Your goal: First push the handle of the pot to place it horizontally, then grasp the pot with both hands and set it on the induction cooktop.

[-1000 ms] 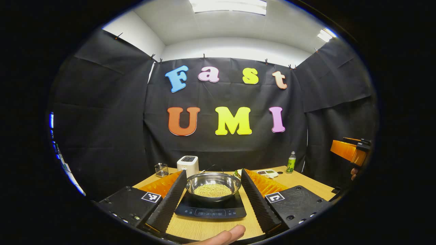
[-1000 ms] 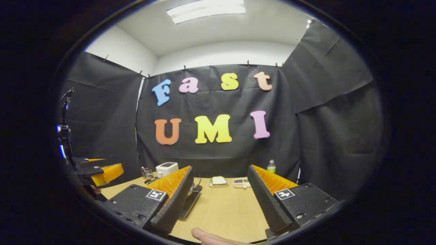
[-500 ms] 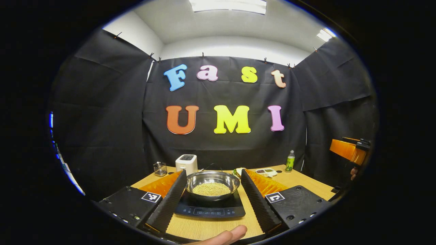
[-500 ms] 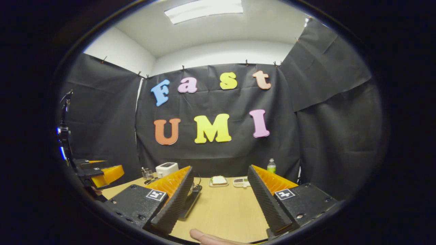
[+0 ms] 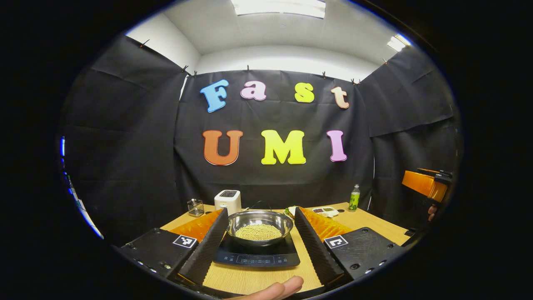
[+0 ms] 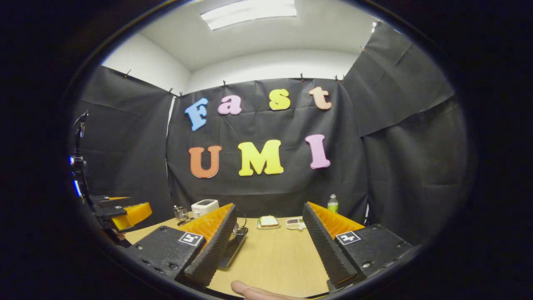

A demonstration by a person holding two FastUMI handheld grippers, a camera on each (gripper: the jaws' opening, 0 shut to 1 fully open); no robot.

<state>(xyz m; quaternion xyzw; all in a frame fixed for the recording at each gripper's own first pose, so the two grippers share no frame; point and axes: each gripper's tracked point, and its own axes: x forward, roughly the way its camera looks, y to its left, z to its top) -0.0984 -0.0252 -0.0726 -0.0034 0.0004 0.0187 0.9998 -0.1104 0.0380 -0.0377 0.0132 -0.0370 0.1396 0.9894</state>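
A steel pot (image 5: 259,225) holding small tan grains sits on the black induction cooktop (image 5: 257,257), straight ahead in the left gripper view. My left gripper (image 5: 260,212) is open, its fingers standing either side of the pot without touching it. My right gripper (image 6: 268,207) is open over bare table, with nothing between its fingers. In the right gripper view an edge of the cooktop (image 6: 232,249) peeks out behind the left finger. The right gripper (image 5: 427,185) also shows at the far right, and the left gripper (image 6: 120,210) at the far left.
At the back of the wooden table (image 6: 275,258) stand a white appliance (image 5: 228,201), a glass holder (image 5: 195,207), a green bottle (image 5: 354,198) and food trays (image 6: 267,222). A person's fingertip (image 5: 275,289) shows at the bottom edge.
The left gripper view has drifted very slightly. The pot stays on the cooktop and both grippers stay open.
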